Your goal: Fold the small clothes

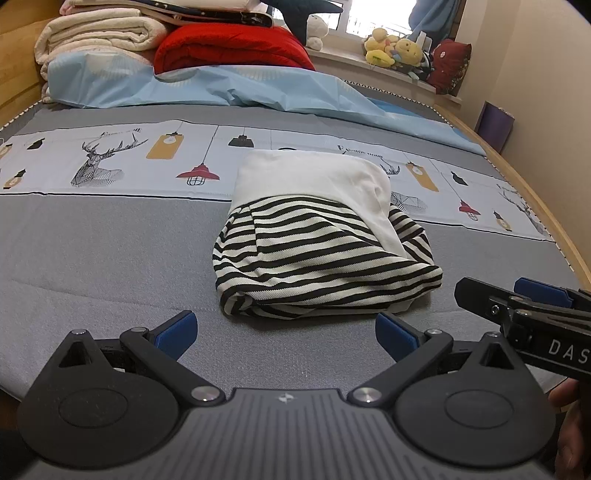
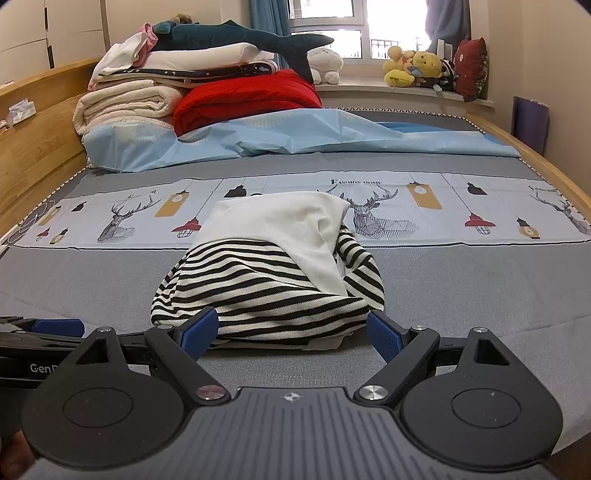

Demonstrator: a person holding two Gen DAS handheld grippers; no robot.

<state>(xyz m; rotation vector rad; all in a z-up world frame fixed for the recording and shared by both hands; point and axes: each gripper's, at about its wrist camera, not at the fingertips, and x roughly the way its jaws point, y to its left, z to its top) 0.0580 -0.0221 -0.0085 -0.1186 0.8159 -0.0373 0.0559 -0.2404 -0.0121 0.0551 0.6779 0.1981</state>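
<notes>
Garment (image 1: pixel 317 243) on bed (image 1: pixel 92 251) — folded bedding (image 1: pixel 110 33) behind.

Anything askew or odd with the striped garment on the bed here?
Slightly. The striped garment is folded but lumpy: its white panel lies skewed toward the right, and the near edge bulges unevenly. Both the left gripper and right gripper are open, holding nothing.

We see a black-and-white striped garment (image 1: pixel 325 254) with a plain white panel, on a grey sheet (image 1: pixel 92 251) banded pale blue (deer and lamps printed); behind, a red quilt (image 1: pixel 229 46).
</notes>
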